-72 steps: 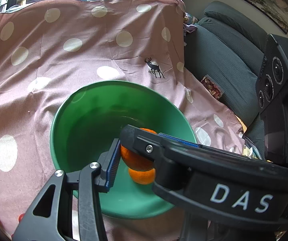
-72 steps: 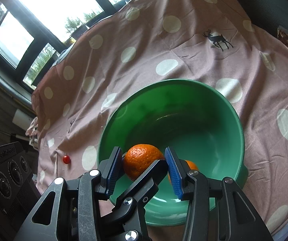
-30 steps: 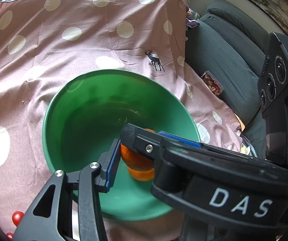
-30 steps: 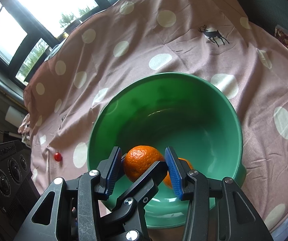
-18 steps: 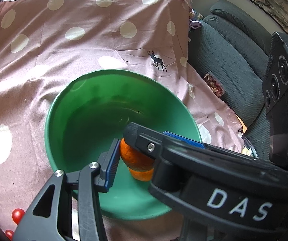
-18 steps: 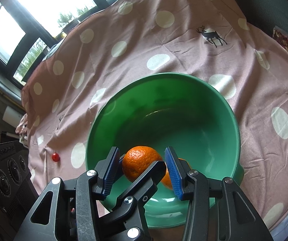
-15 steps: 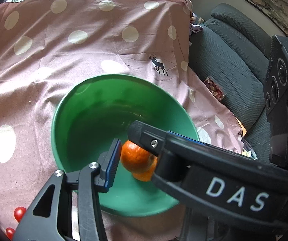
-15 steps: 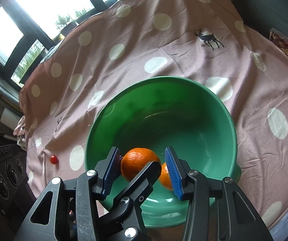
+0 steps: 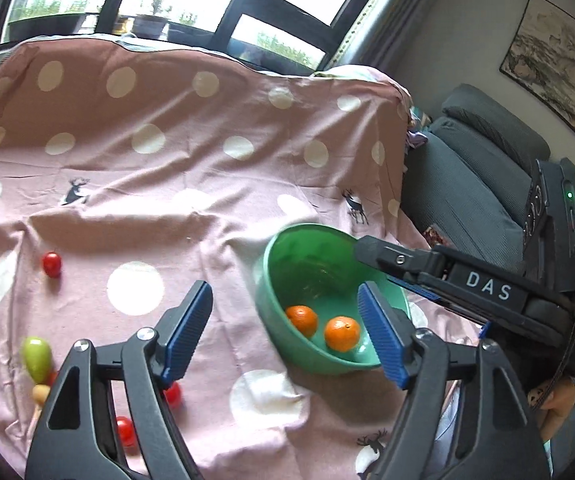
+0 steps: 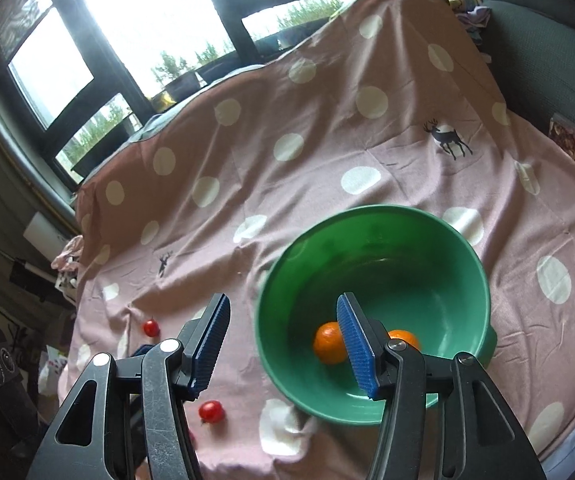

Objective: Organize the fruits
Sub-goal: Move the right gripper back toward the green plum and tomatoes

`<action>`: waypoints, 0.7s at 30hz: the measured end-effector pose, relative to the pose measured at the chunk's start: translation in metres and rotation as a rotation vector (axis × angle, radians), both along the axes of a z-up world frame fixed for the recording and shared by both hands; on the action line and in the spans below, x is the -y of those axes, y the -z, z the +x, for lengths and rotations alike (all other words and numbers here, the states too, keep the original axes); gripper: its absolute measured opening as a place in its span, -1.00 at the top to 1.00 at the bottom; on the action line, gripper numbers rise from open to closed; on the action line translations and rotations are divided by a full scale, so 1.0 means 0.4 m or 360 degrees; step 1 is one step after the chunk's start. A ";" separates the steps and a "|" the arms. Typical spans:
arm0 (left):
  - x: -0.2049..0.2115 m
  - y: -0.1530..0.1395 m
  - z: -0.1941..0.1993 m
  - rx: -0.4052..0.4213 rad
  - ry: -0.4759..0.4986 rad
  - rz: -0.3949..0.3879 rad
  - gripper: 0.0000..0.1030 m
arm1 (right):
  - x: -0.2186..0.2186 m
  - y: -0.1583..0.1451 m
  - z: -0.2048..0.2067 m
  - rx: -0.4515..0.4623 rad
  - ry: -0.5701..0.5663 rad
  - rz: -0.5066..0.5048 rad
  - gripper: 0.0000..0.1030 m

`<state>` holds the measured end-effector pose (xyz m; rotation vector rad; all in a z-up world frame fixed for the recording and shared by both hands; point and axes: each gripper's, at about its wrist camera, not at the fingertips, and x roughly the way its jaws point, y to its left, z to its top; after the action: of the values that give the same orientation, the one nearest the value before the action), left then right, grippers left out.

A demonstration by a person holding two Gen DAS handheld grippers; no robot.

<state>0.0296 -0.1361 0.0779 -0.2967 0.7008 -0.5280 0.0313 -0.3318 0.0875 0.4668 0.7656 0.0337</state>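
Observation:
A green bowl [image 9: 275,280] [image 10: 467,256] stands on the pink dotted cloth and holds two oranges [image 9: 302,319] [image 9: 341,333], which also show in the right wrist view [image 10: 328,343] [image 10: 404,337]. My left gripper [image 9: 287,328] is open and empty, above the bowl's near left side. My right gripper [image 10: 283,344] is open and empty, raised over the bowl's left rim; its body [image 9: 487,288] reaches in from the right in the left wrist view. Small red tomatoes [image 9: 52,264] [image 10: 211,410] and a green fruit [image 9: 36,358] lie on the cloth to the left.
A grey sofa [image 9: 475,184] stands to the right of the cloth-covered table. Windows [image 10: 147,20] run along the far side. More red tomatoes [image 9: 125,431] [image 10: 151,327] lie near the cloth's front left edge. A framed picture [image 9: 551,60] hangs on the wall.
The right gripper has opened and let go of the orange, which now lies in the bowl beside the other one. Both grippers have pulled up and back from the bowl.

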 end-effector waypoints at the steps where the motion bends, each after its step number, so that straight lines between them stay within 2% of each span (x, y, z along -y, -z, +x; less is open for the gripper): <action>1: -0.033 -0.002 -0.009 0.0002 -0.0046 0.0004 -0.54 | -0.015 -0.007 0.000 0.0017 -0.0020 0.0000 -0.18; 4: -0.128 0.003 -0.032 -0.0006 -0.0237 0.0034 -0.62 | -0.062 -0.019 0.000 0.0065 -0.0089 0.0011 -0.45; 7: -0.226 0.033 -0.061 -0.0032 -0.0434 0.0053 -0.65 | -0.116 -0.016 0.012 0.0063 -0.0210 0.0047 -0.46; 10: -0.303 0.085 -0.076 -0.0120 -0.0555 0.0053 -0.65 | -0.182 -0.002 0.029 0.0025 -0.0346 0.0066 -0.47; 15: -0.369 0.152 -0.068 -0.0268 -0.0619 0.0098 -0.63 | -0.287 0.050 0.054 -0.0097 -0.0525 0.0011 -0.47; 21: -0.382 0.173 -0.059 -0.0295 -0.0563 0.0067 -0.61 | -0.358 0.140 0.084 -0.0306 -0.0669 0.0017 -0.47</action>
<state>0.0059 0.0169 0.0085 -0.4241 0.8169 -0.1498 0.0648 -0.1886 0.0317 0.3153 1.0429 0.3896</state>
